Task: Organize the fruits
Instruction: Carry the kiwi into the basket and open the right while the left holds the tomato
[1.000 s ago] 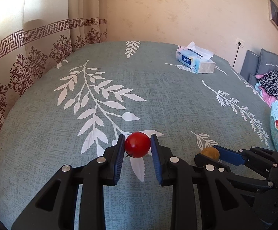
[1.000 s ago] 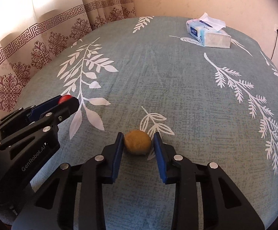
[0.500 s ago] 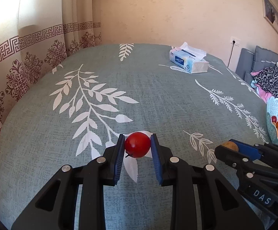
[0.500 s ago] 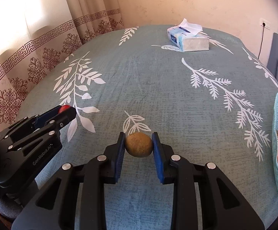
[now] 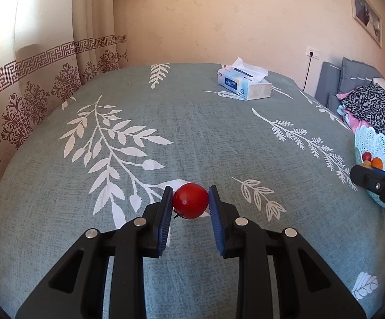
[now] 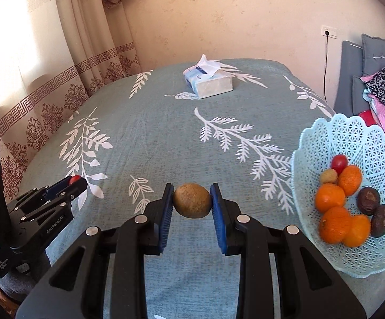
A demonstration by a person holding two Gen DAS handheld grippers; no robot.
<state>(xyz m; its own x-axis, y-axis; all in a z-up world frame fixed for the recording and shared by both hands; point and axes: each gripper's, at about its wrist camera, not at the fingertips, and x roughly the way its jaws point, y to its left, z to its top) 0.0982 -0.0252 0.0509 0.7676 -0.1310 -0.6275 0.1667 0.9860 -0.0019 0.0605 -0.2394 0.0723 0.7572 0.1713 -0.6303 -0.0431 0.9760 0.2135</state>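
Bedroom scene: big teal bedspread (image 6: 149,138) with white leaf print covers most of both views, curtains behind. Pale blue lace-pattern basket (image 6: 351,135) sits at the bed's right edge, already holding oranges (image 6: 329,197), dark fruits and a small red one, so likely the drop target. Tissue box (image 5: 242,85) far back reads "Color Life". Left gripper (image 5: 190,204) is clamped on a red tomato (image 5: 190,200), held above the cover, well apart from the basket. Right gripper (image 6: 191,201) is clamped on a brown kiwi (image 6: 191,200), raised near the basket's rim, probably next in. Left gripper body, seen from the right wrist, reads "GenRobot.AI".
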